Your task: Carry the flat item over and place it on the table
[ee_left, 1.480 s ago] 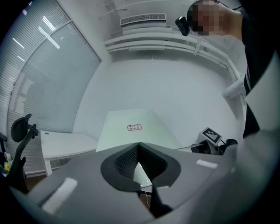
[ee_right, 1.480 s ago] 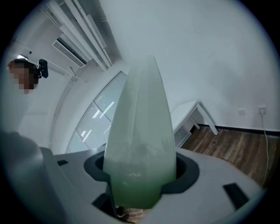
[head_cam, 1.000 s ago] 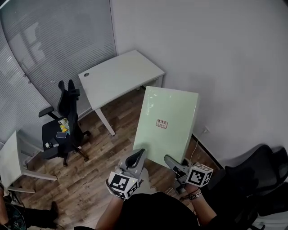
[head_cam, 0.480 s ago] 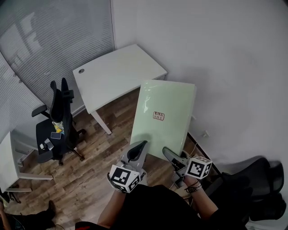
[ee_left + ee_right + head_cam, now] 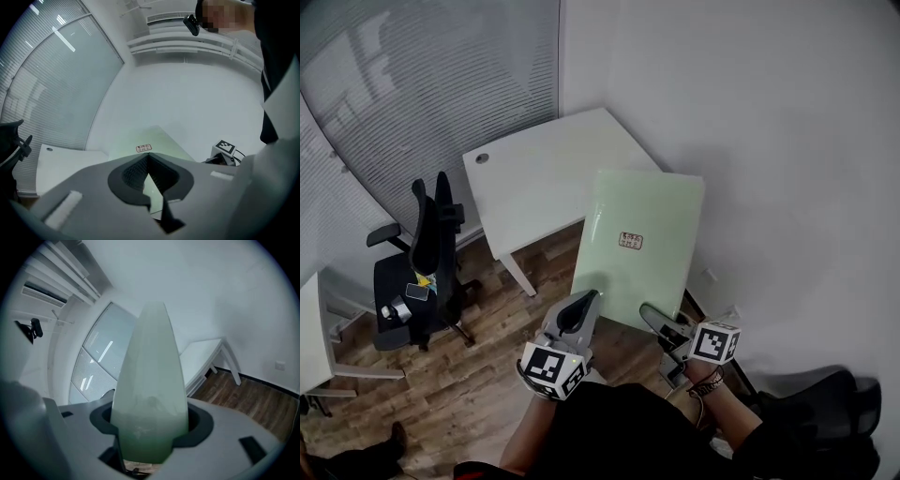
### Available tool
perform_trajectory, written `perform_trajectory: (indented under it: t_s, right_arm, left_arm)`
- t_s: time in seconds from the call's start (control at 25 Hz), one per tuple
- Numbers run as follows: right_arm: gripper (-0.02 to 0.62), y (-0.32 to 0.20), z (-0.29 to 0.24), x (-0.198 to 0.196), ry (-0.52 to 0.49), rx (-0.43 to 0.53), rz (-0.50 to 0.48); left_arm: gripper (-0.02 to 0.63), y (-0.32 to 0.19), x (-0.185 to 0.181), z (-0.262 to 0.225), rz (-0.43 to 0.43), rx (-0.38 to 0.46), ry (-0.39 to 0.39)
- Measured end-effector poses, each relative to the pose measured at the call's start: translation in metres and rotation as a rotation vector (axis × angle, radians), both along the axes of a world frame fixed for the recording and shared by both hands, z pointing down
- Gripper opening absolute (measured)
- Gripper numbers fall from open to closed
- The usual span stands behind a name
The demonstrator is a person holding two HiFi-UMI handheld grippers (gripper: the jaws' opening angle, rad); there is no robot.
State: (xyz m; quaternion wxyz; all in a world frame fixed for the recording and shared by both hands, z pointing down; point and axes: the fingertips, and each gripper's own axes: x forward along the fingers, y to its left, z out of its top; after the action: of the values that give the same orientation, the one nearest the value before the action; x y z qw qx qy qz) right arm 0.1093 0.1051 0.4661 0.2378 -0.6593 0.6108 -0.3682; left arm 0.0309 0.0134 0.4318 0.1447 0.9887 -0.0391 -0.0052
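A pale green flat board (image 5: 642,244) with a small label is held level out in front of me by its near edge. My left gripper (image 5: 582,306) is shut on the board's near left corner, and my right gripper (image 5: 653,315) is shut on its near right part. In the left gripper view the board (image 5: 157,140) runs edge-on between the jaws. It fills the gap in the right gripper view (image 5: 150,394) as well. The white table (image 5: 539,178) stands in the corner ahead, and the board's far left edge overlaps it in the head view.
A black office chair (image 5: 417,272) with small items on its seat stands left of the table. Another white desk (image 5: 311,337) shows at the far left edge. A white wall (image 5: 787,169) runs close on the right, and a dark chair (image 5: 825,412) sits at lower right.
Both grippers and the board have moved forward toward the corner table. The table now lies closer, and the board's far edge reaches over it. The grip is unchanged.
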Motion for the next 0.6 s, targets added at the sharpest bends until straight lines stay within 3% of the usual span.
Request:
perform_trajectory:
  t_s: [0.28,0.6]
  right_arm:
    - [0.276,-0.054,0.004,0.013,0.023,-0.001,-0.034]
    - [0.276,-0.075,0.019,0.028,-0.016,0.01,-0.077]
  left_arm:
    - [0.005,-0.043,0.022,0.006,0.005,0.029,-0.012]
    - [0.005,-0.051,0.039,0.01,-0.021,0.07,-0.037]
